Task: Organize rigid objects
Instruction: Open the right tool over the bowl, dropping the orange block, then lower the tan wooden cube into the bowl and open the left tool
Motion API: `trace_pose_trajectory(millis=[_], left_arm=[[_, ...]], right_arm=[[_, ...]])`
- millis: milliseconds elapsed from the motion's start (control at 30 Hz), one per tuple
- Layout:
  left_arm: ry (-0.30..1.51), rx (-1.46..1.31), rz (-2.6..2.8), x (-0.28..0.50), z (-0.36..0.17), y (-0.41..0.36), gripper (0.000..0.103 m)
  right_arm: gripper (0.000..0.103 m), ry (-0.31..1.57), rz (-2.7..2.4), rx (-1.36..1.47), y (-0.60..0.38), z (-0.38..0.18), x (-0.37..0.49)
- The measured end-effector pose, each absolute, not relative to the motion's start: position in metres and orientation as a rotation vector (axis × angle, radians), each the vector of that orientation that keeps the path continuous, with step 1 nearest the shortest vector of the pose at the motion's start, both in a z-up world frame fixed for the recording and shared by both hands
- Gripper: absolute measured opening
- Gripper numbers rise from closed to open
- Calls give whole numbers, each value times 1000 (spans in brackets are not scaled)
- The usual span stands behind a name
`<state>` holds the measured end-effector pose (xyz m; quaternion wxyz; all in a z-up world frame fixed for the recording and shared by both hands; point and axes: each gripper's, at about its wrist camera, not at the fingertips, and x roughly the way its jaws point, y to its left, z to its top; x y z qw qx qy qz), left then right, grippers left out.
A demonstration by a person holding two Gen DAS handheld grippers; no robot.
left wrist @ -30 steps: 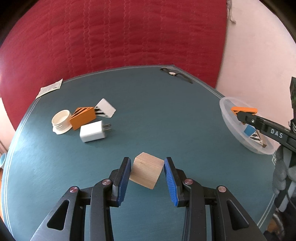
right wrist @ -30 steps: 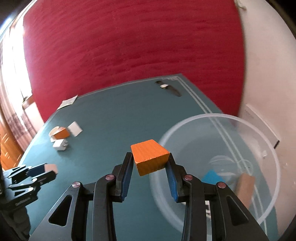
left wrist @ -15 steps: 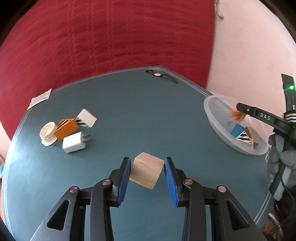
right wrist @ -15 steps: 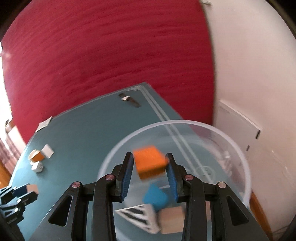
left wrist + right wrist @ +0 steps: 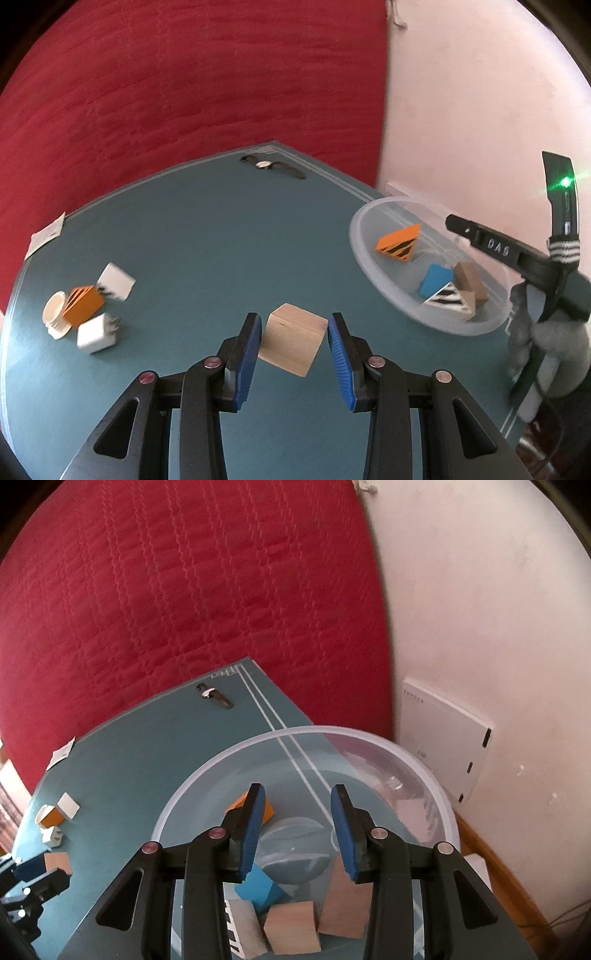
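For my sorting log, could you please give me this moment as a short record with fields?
left gripper: shut on wooden cube, held above the table
right gripper: open, empty, over the clear bowl
orange striped block: lying in the bowl
left on table: white charger, orange block, white cap

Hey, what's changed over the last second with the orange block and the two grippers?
The right gripper carried the orange block over the clear bowl and let it go; the block now lies inside the bowl and the jaws stand open and empty above it. The left gripper is unchanged, clamped on the wooden cube above the table. The charger and its neighbours stayed put.
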<state>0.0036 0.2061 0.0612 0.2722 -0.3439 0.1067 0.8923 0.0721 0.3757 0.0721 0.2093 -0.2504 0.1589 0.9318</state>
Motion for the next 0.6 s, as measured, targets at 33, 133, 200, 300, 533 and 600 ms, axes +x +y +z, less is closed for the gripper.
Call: trace_pose_trajectory(millis=[33, 133, 200, 300, 533, 600], left_arm=[[287, -923, 2396, 3, 62, 210, 39], [289, -904, 2368, 3, 66, 226, 39], [293, -893, 2353, 3, 68, 234, 39], [310, -870, 2327, 2, 69, 251, 39], [329, -865, 2280, 1, 68, 280, 39], [333, -857, 2270, 3, 68, 285, 40]], right_arm=[[39, 438, 2588, -687, 375, 73, 73], [39, 437, 2579, -663, 376, 74, 75], [39, 441, 2572, -648, 377, 74, 77], [39, 453, 2563, -634, 379, 75, 79], [39, 449, 2568, -607, 380, 76, 81], [39, 451, 2568, -602, 381, 76, 81]])
